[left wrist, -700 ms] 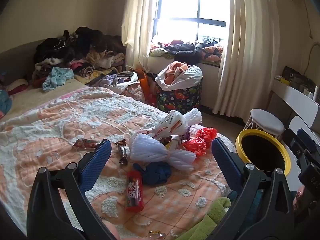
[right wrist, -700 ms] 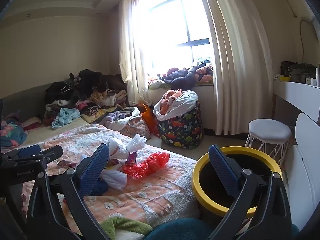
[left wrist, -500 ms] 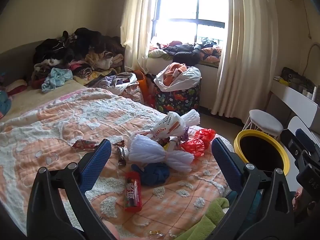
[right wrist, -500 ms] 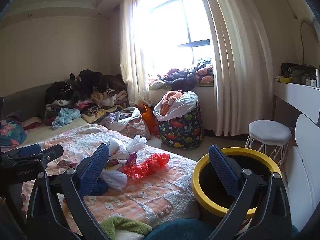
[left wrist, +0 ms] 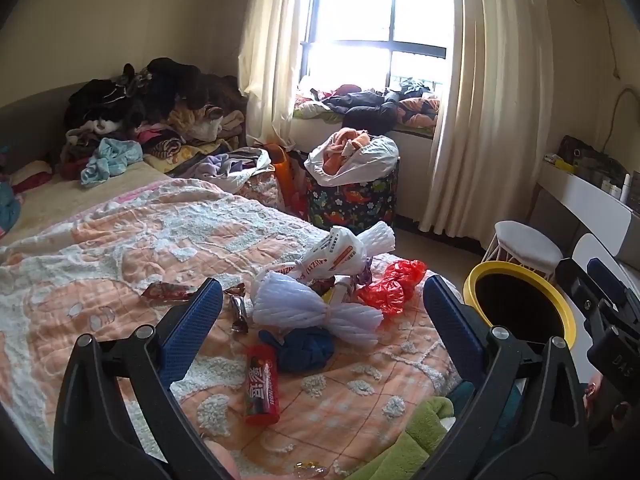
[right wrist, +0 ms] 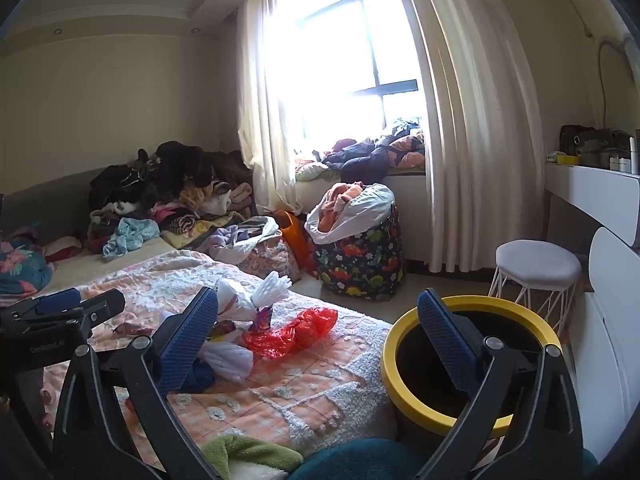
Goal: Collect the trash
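Trash lies in a heap on the bed's orange-and-white quilt (left wrist: 120, 264): a white foam net (left wrist: 316, 308), a printed white plastic bag (left wrist: 332, 256), a red plastic bag (left wrist: 390, 284), a red snack packet (left wrist: 262, 386), a dark blue wad (left wrist: 304, 348) and small wrappers (left wrist: 164, 291). A yellow-rimmed black bin (left wrist: 520, 308) stands beside the bed on the right. My left gripper (left wrist: 324, 322) hovers open above the heap, nothing between its fingers. My right gripper (right wrist: 318, 336) is open too, between the red plastic bag (right wrist: 290, 330) and the bin (right wrist: 460, 364), holding nothing.
Piles of clothes (left wrist: 140, 120) cover the bed's far end and the window sill (left wrist: 376, 104). A dinosaur-print hamper (left wrist: 354, 196) and a white stool (left wrist: 526, 246) stand on the floor. A white desk (right wrist: 596, 196) runs along the right wall. Green cloth (left wrist: 416, 436) lies near me.
Both views have shifted only slightly; the left gripper has drifted a little over the heap. Both grippers stay open and the trash has not moved.
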